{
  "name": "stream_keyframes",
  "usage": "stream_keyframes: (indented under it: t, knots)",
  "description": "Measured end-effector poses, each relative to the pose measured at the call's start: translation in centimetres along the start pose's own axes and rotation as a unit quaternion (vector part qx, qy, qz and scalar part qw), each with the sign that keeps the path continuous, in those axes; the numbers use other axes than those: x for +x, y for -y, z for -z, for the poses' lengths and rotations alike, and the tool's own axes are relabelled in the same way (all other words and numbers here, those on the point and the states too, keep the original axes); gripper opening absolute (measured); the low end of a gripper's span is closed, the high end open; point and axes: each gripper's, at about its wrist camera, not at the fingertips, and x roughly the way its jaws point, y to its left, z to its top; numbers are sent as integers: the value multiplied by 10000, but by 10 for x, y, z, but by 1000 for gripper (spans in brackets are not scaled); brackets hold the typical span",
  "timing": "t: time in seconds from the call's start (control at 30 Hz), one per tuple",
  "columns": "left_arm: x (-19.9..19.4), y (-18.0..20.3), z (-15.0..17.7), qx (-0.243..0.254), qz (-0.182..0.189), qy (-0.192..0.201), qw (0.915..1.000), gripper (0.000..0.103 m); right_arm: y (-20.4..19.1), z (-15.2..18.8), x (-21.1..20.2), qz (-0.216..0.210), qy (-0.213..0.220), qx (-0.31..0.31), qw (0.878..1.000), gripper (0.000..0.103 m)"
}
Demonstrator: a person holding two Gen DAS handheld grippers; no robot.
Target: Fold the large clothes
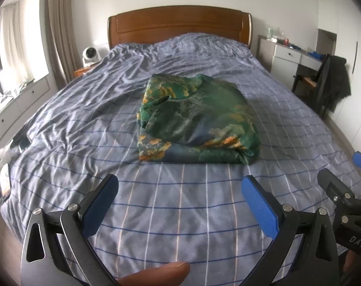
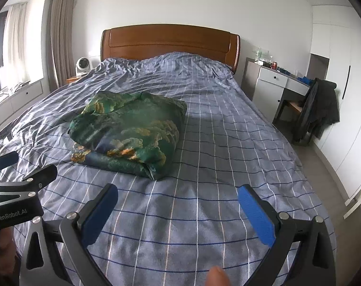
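Observation:
A green garment with yellow and blue patterns [image 1: 197, 119] lies folded into a thick bundle in the middle of the bed; it also shows in the right wrist view [image 2: 130, 131]. My left gripper [image 1: 180, 190] is open and empty, held above the bed's near end, short of the bundle. My right gripper [image 2: 178, 197] is open and empty, also above the near end, to the right of the bundle. The right gripper's fingers [image 1: 335, 188] show at the right edge of the left wrist view. The left gripper's fingers [image 2: 25, 176] show at the left edge of the right wrist view.
The bed has a blue checked cover [image 1: 180, 214] and a wooden headboard [image 1: 180, 23]. A white fan [image 1: 91, 56] stands on the left nightstand. A desk [image 2: 275, 81] and a chair with a dark jacket [image 2: 321, 112] stand right of the bed. White wardrobes [image 2: 342, 95] line the right wall.

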Motion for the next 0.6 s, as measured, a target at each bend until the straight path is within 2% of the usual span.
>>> stream_keyframes:
  t: [0.37,0.6]
  knots:
    - [-11,4,-2,35,-55,119,9999,103,1,-1,-3,101,-88,54,9999,103]
    - [-18,6,-2,67,-266,197,9994,103,-1,-1,-12,42,-15,49,10000,103]
